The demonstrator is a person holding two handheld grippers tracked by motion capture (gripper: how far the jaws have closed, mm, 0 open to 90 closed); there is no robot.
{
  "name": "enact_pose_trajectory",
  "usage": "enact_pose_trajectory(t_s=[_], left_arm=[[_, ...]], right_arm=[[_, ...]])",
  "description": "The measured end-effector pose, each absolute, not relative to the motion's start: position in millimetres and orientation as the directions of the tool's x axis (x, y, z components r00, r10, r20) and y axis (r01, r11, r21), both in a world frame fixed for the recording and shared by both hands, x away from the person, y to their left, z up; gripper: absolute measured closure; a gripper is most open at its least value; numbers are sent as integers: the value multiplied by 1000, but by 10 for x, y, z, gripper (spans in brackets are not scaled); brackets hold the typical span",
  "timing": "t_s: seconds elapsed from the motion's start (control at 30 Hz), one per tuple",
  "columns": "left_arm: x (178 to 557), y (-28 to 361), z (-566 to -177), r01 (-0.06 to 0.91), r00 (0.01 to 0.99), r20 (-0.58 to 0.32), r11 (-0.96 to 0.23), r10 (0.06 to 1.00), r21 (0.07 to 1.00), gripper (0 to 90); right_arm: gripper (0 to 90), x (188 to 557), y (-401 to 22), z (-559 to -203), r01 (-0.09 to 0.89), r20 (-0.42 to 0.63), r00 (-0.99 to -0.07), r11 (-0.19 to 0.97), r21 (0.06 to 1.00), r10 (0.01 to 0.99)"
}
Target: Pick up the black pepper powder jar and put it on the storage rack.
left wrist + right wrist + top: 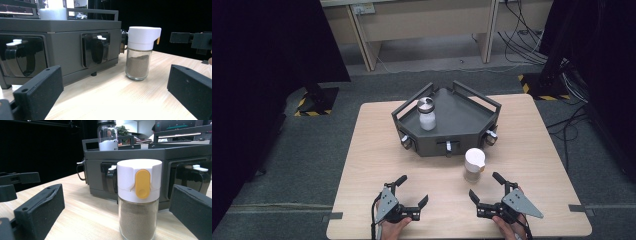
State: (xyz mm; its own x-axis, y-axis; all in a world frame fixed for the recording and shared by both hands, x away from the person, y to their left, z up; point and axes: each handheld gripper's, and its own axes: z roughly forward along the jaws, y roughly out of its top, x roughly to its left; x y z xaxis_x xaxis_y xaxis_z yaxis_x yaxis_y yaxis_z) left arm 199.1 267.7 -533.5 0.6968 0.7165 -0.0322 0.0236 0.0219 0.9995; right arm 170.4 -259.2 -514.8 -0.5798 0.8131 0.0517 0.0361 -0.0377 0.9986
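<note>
A glass jar of brown powder with a white cap (473, 164) (140, 56) (139, 198) stands on the wooden table (377, 150), just in front of a grey six-sided tray rack (462, 116) (60, 47) (150, 151). Its cap carries a yellow tab. A second jar with a metal lid and white powder (427, 114) (107, 136) stands upright on top of the rack. My left gripper (413, 191) (110, 100) is open near the table's front edge, left of the brown jar. My right gripper (484, 186) (120, 217) is open too, close in front of that jar.
The rack's front faces hold small hooded compartments with white handles (100, 48) (192, 167). Light wooden furniture (422, 25) and loose cables (522, 45) lie beyond the table. Yellow-black striped stand feet (314, 102) rest on the grey floor at both sides.
</note>
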Motion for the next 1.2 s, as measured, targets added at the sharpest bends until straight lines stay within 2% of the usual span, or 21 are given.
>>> enact_pose_trajectory(t_s=[0.63,1.2], left_arm=[[1973,2713,-5355,29,688,-52,44,724,999,0],[1977,2721,-5358,32,691,-56,47,721,998,0]], right_arm=[[3,1726,-2559,-5150,37,41,-552,-25,999,833],[3,1914,-2458,-5144,40,11,-513,11,999,859]])
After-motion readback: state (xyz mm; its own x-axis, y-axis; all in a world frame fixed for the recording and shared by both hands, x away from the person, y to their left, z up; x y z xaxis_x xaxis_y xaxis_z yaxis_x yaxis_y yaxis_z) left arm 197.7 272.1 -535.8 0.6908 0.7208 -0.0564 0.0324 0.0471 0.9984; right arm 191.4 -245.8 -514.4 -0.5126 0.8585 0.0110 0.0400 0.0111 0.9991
